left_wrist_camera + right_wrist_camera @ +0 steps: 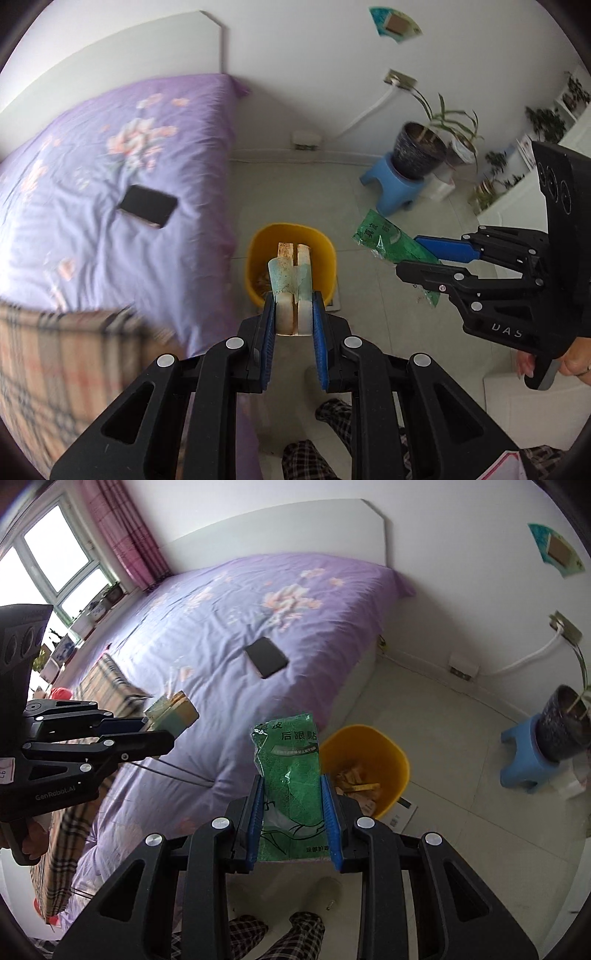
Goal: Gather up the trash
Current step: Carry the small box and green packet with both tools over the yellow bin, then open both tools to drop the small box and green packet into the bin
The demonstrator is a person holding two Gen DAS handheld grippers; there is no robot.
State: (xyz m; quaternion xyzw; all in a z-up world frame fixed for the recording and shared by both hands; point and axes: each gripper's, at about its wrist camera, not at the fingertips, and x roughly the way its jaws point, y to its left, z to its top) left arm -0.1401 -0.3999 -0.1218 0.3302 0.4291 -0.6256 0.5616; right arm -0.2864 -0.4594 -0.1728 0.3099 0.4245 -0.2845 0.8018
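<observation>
My left gripper [294, 301] is shut on a stained white and pale-green foam piece [291, 273], held above the yellow trash bin [258, 243] on the floor. It also shows in the right wrist view [155, 731] with the piece [175, 716]. My right gripper [291, 786] is shut on a green plastic wrapper [290, 768], just left of the bin [395, 771], which holds paper scraps. The right gripper [417, 254] with the wrapper [388, 240] appears right of the bin in the left wrist view.
A bed with a purple floral cover [240, 627] lies left of the bin, with a black phone [266, 656] and a plaid blanket [55, 365] on it. A blue stool [524, 757] bearing a plant pot [561, 727] stands at right. My plaid-trousered legs [280, 938] are below.
</observation>
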